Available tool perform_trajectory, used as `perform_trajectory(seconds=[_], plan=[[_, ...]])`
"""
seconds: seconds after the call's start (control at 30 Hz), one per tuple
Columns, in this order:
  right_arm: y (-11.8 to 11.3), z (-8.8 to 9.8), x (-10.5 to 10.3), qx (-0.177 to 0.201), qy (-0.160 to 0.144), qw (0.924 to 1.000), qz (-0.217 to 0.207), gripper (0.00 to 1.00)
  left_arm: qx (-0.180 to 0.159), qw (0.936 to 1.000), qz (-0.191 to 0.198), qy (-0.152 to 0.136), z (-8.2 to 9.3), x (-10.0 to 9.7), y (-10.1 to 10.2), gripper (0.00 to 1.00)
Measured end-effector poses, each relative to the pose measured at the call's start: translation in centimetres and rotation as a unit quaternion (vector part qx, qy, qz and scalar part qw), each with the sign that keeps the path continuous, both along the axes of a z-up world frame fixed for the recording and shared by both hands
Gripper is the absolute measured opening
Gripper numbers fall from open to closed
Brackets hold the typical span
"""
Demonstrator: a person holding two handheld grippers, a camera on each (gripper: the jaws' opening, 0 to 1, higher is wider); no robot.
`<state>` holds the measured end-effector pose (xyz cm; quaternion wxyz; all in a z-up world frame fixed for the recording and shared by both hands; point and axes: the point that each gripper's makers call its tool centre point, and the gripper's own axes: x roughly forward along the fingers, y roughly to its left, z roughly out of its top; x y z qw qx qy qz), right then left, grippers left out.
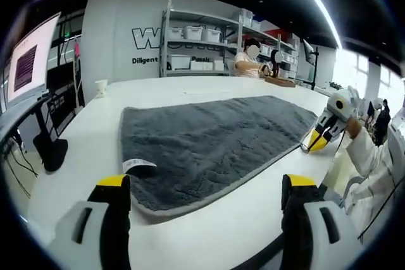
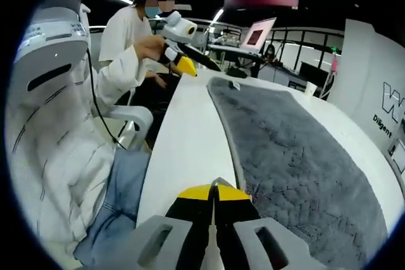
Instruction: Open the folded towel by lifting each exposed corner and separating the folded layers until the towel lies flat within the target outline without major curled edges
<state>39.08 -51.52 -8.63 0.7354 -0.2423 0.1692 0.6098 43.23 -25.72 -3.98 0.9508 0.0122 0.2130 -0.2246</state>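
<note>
Lying flat: grey towel (image 1: pixel 215 143) spread open on the white table (image 1: pixel 95 124), white tag (image 1: pixel 136 165) at its near corner.
Left gripper (image 1: pixel 205 184): jaws wide apart, holding nothing, towel's near edge just beyond the fingertips.
Right gripper (image 2: pixel 214 189): yellow tips pressed together, gripping nothing, beside the towel's edge.

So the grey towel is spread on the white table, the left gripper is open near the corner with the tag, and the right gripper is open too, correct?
Not quite: the right gripper is shut, its yellow-tipped fingers pressed together at the towel's edge, as the right gripper view shows. The rest holds: the grey towel lies spread on the white table, and the left gripper is open near the corner with the tag.
</note>
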Motion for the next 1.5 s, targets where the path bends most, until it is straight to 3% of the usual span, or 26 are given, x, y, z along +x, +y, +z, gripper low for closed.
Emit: perform_trajectory(seconds=[0.47, 0.63, 0.77, 0.97, 1.17, 1.33, 1.5], plan=[[-0.2, -0.1, -0.8, 0.0, 0.002, 1.0, 0.0, 0.0, -0.011, 0.9999, -0.004, 0.013, -1.1, 0.7, -1.2, 0.98], [-0.9, 0.9, -0.2, 0.024, 0.006, 0.9994, -0.026, 0.02, -0.014, 0.9998, -0.007, 0.01, -0.9, 0.7, -1.5, 0.99], [-1.7, 1.2, 0.0, 0.023, 0.007, 0.9985, -0.049, 0.29, -0.013, 0.9999, -0.009, 0.006, -0.5, 0.7, -1.6, 0.99], [-3.3, 2.2, 0.9, 0.043, -0.008, 0.9957, -0.082, 0.52, -0.015, 0.9998, -0.01, 0.003, -0.3, 0.8, -1.8, 0.99], [-6.3, 3.2, 2.2, 0.061, -0.016, 0.9884, -0.138, 0.71, -0.015, 0.9997, -0.018, 0.003, -0.4, 0.9, -2.3, 0.99], [-10.1, 3.4, 3.2, 0.057, -0.023, 0.9787, -0.196, 0.89, -0.016, 0.9995, -0.026, 0.003, -0.5, 1.2, -2.8, 0.99], [-13.9, 3.7, 3.7, 0.054, -0.029, 0.969, -0.239, 0.98, -0.017, 0.9995, -0.026, 0.001, -0.4, 1.5, -3.1, 0.99]])
